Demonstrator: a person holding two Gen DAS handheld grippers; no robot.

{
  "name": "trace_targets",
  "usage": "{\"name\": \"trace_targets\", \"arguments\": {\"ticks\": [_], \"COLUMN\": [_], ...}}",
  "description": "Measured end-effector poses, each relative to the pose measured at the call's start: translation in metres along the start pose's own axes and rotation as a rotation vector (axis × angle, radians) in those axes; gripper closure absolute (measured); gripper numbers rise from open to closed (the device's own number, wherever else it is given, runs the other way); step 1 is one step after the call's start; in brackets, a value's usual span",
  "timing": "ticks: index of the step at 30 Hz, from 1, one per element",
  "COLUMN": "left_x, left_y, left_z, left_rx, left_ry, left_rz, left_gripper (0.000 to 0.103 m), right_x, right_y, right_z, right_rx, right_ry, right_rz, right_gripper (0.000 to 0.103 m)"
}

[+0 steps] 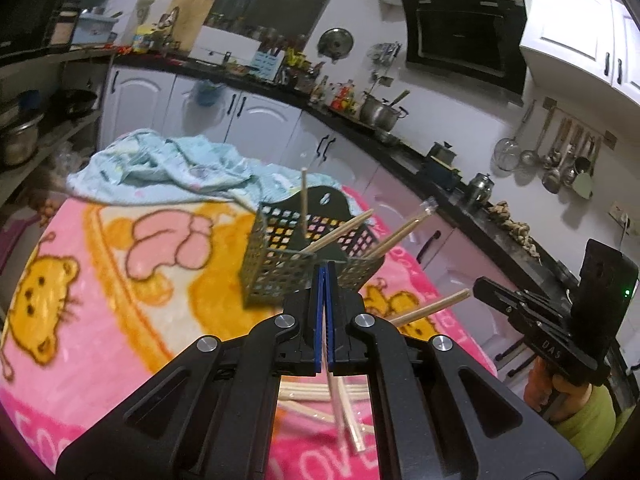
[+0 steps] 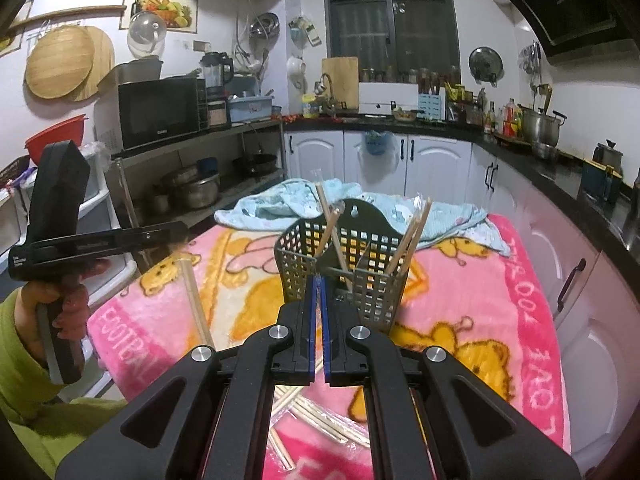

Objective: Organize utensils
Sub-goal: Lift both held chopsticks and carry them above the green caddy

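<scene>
A dark mesh basket [image 1: 280, 264] [image 2: 376, 280] with two compartments stands on the pink blanket, and wooden chopsticks lean out of both. My left gripper [image 1: 324, 276] [image 2: 180, 229] hangs above the blanket's near-left side, shut on a wrapped chopstick pair [image 2: 196, 300] [image 1: 344, 412] that dangles below its jaws. My right gripper [image 2: 318, 284] [image 1: 478, 285] hovers just in front of the basket, shut on a chopstick [image 1: 432, 308] that sticks out sideways. Loose chopsticks [image 1: 304, 394] [image 2: 316, 416] lie on the blanket under both grippers.
The pink cartoon blanket [image 1: 120, 300] [image 2: 460, 300] covers the table. A crumpled light-blue towel [image 1: 168, 164] [image 2: 288, 200] lies behind the basket. Kitchen cabinets and a dark counter run beyond and to the right. A person's hand in a green sleeve [image 2: 24, 340] holds the left gripper.
</scene>
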State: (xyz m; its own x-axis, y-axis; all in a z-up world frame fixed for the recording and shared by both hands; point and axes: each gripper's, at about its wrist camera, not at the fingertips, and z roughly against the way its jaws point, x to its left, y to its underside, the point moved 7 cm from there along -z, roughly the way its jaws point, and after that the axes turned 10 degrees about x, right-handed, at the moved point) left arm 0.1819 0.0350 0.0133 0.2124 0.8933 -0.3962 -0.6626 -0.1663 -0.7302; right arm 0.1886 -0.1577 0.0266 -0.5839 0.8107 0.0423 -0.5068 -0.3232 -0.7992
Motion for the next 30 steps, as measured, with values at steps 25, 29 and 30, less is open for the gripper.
{"name": "trace_targets", "arguments": {"ticks": [25,29,30], "left_x": [-0.055,-0.069,-0.072], "left_y": [-0.065,-0.081,-0.085], "left_z": [0.02,0.023,0.024], "left_rx": [-0.116,-0.14,-0.145], "left_ry": [0.064,0.07,0.071], "left_rz": [-0.099,-0.131,-0.138], "left_gripper": [0.103,0.103,0.103], "right_x": [-0.001,-0.007,-0.008], "right_y": [-0.04,-0.059,-0.063], "right_z": [0.05,0.065,0.067], "right_rx": [-0.122,-0.162,-0.171], "right_ry": [0.048,0.079,0.083], "right_rz": [-0.001,-0.002,0.0], "right_gripper": [0.101,0.101,0.101]}}
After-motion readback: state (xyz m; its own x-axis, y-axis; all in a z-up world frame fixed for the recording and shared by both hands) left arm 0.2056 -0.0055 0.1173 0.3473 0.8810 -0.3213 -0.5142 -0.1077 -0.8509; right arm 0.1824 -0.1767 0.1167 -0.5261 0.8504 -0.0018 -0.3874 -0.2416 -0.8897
